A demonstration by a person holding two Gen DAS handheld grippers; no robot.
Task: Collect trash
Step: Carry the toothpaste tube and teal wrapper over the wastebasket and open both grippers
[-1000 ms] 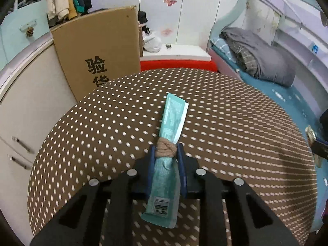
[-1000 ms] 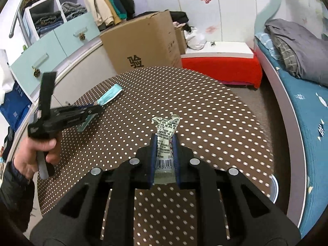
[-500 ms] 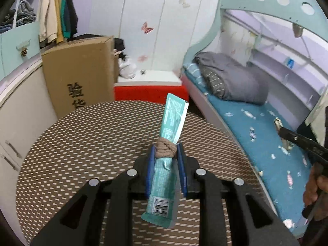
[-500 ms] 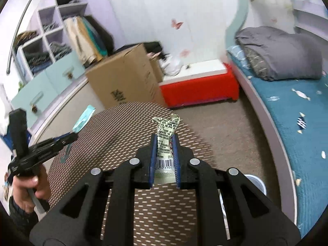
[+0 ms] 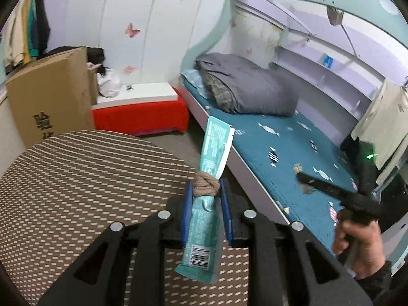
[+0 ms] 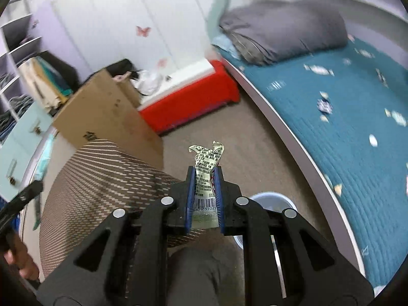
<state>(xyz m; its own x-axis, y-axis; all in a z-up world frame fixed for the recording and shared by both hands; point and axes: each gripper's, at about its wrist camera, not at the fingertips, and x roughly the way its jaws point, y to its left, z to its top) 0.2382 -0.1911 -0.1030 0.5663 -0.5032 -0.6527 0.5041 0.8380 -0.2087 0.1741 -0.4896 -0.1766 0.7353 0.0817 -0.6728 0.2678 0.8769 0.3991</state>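
Observation:
My left gripper (image 5: 206,187) is shut on a long teal wrapper (image 5: 213,158) with a brown knot around its middle, held in the air past the right edge of the brown dotted round table (image 5: 76,178). My right gripper (image 6: 204,172) is shut on a crumpled silver printed wrapper (image 6: 207,158), held above the floor beside the table (image 6: 97,178). A light blue waste bin (image 6: 274,202) stands on the floor just below and right of the right gripper, partly hidden by it. The right gripper also shows in the left wrist view (image 5: 303,178).
A large cardboard box (image 5: 48,97) stands behind the table. A red and white bench (image 5: 140,112) lies at the back. A bed with a teal cover (image 6: 344,117) and grey quilt (image 5: 244,89) runs along the right. My knee (image 6: 193,275) is below the right gripper.
Both grippers have swung right, off the table, with their wrappers still held. The right gripper now hangs over the floor by the bin; the left points toward the bed.

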